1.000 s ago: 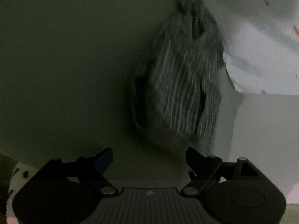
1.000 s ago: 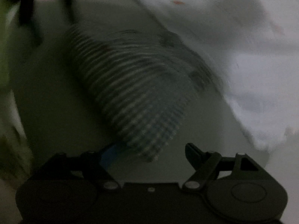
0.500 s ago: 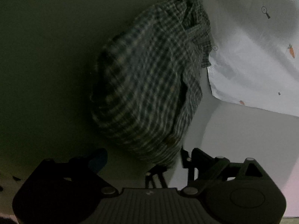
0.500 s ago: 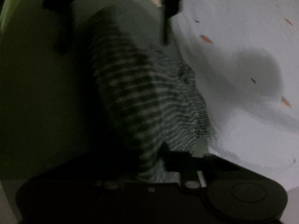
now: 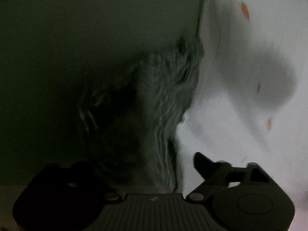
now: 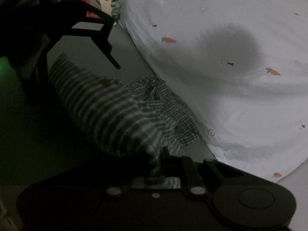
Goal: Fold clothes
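The checked garment (image 6: 119,111) is laid as an elongated bundle on the dark worktop (image 6: 38,134), directly beside the edge of a pale sheet printed with carrots (image 6: 231,96); one crumpled end of the garment touches that sheet.

Right gripper (image 6: 156,165): the jaws are drawn narrow, with the near end of the checked garment pinched between them. Fabric is seen bunched at the fingertips and emerging below them. The last of the closing travel is being taken up on the cloth.

Left gripper (image 5: 152,169): the jaws are closing from a wide setting. A hanging fold of the checked garment passes between them in the left wrist view, but only the right-hand finger (image 5: 204,163) is distinct; the other is lost in shadow. Contact of the pads with the cloth cannot be confirmed, as the view is blurred.

Governing relation: the long axis of the garment runs away from the right gripper, diagonally up and to the left in the right wrist view, towards the left gripper (image 6: 107,44), which is seen above the far end. Each end is therefore served by the nearer gripper.

Judgement: the far end should be secured by the left gripper before any lift or fold is attempted. If tension is applied from the right alone, the bundle is likely to be dragged along the worktop rather than opened out.
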{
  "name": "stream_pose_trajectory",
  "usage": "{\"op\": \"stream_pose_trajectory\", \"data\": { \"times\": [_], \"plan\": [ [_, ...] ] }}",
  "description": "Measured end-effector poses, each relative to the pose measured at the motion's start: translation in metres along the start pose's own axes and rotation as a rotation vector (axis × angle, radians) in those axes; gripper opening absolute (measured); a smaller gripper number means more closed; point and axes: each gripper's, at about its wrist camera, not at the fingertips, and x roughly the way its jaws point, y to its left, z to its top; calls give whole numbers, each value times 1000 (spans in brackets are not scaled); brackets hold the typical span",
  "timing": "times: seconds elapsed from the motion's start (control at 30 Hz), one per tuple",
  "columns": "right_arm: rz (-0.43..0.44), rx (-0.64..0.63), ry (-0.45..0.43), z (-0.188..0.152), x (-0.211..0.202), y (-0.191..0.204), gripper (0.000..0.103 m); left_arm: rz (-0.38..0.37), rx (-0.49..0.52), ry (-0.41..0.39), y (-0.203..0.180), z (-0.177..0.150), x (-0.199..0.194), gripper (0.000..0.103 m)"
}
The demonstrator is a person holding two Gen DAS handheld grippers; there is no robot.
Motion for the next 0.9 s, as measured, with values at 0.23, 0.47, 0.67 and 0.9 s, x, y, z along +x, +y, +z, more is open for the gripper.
{"op": "stream_pose_trajectory", "data": {
  "times": [0.23,0.47,0.67,0.9],
  "plan": [
    [-71,-115,21,-15,-4,25,52,97,-49,-49,0,4,13,29],
    [3,-221,96,-32,22,49,18,113,-30,-85,-18,3,38,28],
    [144,-51,26,-8,-3,-6,7,217,-27,-114,-68,-20,21,14],
    [564,115,13,0,-63,-71,7,299,-161,-54,-103,-61,-39,15]
  ]
}}
